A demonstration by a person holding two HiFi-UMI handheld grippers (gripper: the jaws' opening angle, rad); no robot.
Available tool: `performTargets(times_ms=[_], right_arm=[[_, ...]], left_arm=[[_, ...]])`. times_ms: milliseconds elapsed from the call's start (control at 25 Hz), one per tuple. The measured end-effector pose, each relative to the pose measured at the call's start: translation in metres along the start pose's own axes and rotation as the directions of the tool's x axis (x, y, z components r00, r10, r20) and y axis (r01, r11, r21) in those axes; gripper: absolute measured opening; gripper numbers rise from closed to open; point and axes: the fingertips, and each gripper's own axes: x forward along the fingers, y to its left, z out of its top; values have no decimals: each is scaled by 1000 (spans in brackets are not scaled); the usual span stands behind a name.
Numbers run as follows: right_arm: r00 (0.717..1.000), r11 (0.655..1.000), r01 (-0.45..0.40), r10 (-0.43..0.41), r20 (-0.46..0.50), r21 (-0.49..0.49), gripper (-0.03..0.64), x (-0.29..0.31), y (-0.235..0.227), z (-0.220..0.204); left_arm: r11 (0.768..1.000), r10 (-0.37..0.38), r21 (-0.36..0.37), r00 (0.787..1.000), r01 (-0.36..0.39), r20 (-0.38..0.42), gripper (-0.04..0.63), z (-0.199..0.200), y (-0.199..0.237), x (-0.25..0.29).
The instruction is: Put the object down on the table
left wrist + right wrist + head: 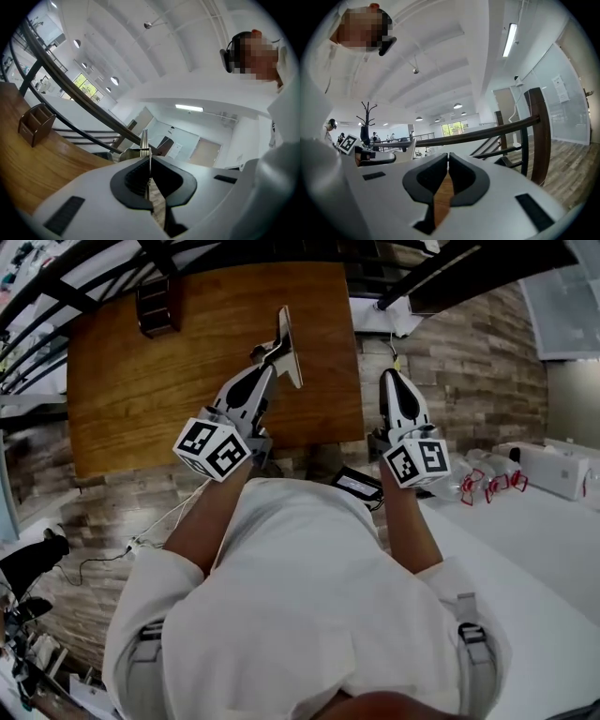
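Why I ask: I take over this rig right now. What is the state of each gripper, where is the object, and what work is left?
The left hand-held gripper is shut on the thin flat pale-grey strip and holds it on edge over the brown wooden table.
The right hand-held gripper has its jaws together with nothing between them, near the table's front edge.
A small dark brown box holder stands at the table's far left.
Done: the strip is gripped and over the table.
Left: lower it onto bare wood, open the jaws, and draw back.
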Motion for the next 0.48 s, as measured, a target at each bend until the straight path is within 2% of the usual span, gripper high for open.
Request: performTargets(times_ms=[160, 320, 400, 480], right_arm=[[994, 995, -100, 101, -39, 21, 28, 35, -24, -3], [977, 980, -200, 201, -67, 21, 28, 66, -49, 7], [968, 972, -235, 236, -90, 28, 28, 79, -63, 8], [958, 965, -259, 261, -115, 37, 28, 92, -73, 5]], left_arm=[[998, 64, -12, 997, -64, 36, 18, 3, 5, 25], [988, 151, -50, 985, -148, 82, 18, 7, 10, 44], [977, 192, -111, 978, -182, 82, 18, 6, 17, 51], [957, 222, -210, 971, -200, 87, 18, 4, 30, 56]])
